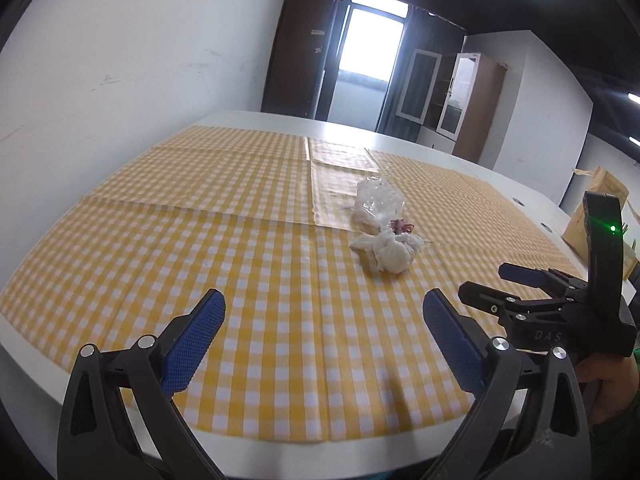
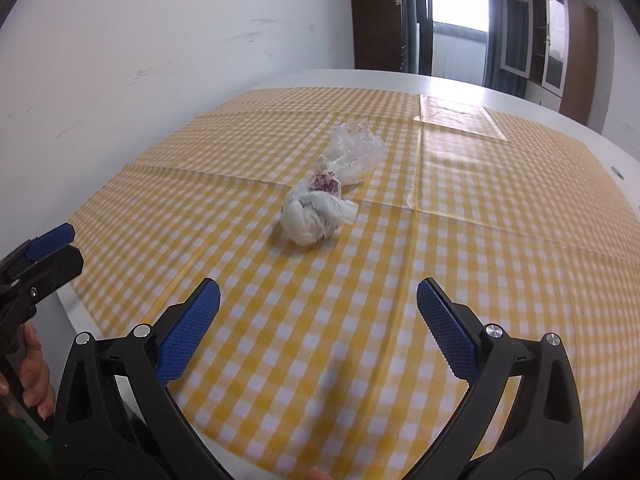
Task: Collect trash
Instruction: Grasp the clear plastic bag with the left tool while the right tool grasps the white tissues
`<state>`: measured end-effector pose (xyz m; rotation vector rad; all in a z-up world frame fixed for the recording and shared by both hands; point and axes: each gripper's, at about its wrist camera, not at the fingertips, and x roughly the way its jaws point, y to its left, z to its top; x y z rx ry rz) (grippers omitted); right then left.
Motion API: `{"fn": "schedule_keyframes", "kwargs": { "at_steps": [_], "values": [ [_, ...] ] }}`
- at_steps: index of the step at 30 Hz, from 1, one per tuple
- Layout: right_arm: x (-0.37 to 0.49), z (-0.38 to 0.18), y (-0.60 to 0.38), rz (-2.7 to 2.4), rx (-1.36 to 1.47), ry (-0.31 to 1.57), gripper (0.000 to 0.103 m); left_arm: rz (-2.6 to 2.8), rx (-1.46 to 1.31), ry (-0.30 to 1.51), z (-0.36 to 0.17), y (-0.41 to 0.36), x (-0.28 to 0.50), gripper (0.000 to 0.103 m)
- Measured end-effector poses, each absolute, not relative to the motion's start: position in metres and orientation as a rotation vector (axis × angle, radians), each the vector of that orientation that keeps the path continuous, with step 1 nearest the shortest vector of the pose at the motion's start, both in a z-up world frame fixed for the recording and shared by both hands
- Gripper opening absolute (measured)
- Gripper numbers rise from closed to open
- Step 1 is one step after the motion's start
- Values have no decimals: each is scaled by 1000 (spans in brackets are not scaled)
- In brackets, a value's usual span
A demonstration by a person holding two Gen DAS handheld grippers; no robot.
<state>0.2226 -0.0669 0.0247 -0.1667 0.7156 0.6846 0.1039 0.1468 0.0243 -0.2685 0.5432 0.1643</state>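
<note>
Both sets of fingers spread wide, holding nothing. Crumpled trash wad (image 2: 310, 216) sat mid-desk on the checked cloth (image 2: 360, 320), dead ahead of right gripper (image 2: 318, 306), up-right of left gripper (image 1: 324, 320). Right looked nearer.

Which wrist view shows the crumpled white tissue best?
The right wrist view: the crumpled white tissue lies near centre frame, unobstructed, ahead of the open right gripper. The left wrist view shows it smaller and off to the right.
</note>
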Motion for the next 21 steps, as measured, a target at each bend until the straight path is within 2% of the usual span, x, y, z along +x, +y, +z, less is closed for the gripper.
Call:
{"fn": "schedule_keyframes", "kwargs": {
  "at_steps": [8,17,20,21],
  "values": [
    [269,24,-28,701,-148,779,93,148,-266,575,35,170,149,97],
    [303,15,-7,720,-182,845,84,156,-214,614,38,190,192,97],
    [307,8,2,730,-220,851,71,146,-226,622,38,194,207,97],
    [310,5,4,731,-221,862,63,147,-230,625,37,195,212,97]
  ]
}}
